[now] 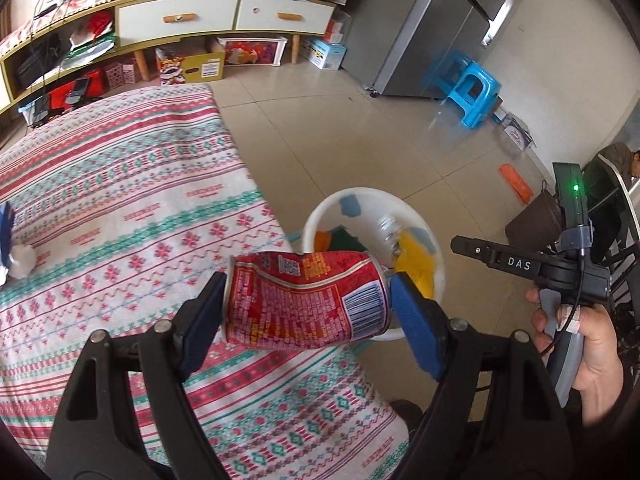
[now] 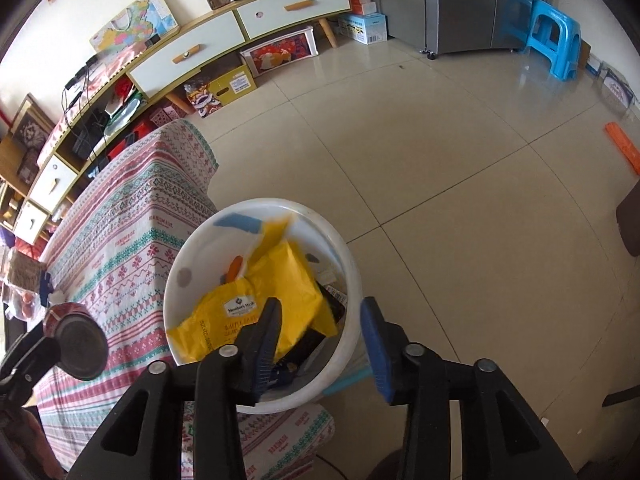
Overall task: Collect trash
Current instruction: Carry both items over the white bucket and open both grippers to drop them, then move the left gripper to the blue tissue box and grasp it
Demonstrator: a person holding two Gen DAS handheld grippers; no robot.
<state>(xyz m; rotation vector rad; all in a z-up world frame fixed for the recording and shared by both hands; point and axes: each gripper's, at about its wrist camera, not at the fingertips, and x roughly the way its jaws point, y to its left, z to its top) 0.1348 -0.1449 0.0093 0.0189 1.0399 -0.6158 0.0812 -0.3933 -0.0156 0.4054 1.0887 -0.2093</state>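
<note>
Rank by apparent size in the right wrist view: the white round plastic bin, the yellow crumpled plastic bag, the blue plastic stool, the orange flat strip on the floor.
1. white round plastic bin
2. yellow crumpled plastic bag
3. blue plastic stool, though it stands farther away
4. orange flat strip, partly cut by the frame edge

Your left wrist camera looks forward along its fingers [image 1: 418, 330] from just above the cloth-covered desk [image 1: 120, 208], angled down and across toward the white bucket [image 1: 434, 248] at the desk's edge, close in. Your right wrist camera sits higher, above the bucket [image 2: 348, 256], looking steeply down into it, with the desk [image 2: 120, 240] to its left. Both views share the bucket, the desk, the tiled floor [image 1: 320, 128], the TV cabinet [image 1: 180, 16] and the blue stool [image 1: 476, 96] (each view also catches the other gripper at its edge).
</note>
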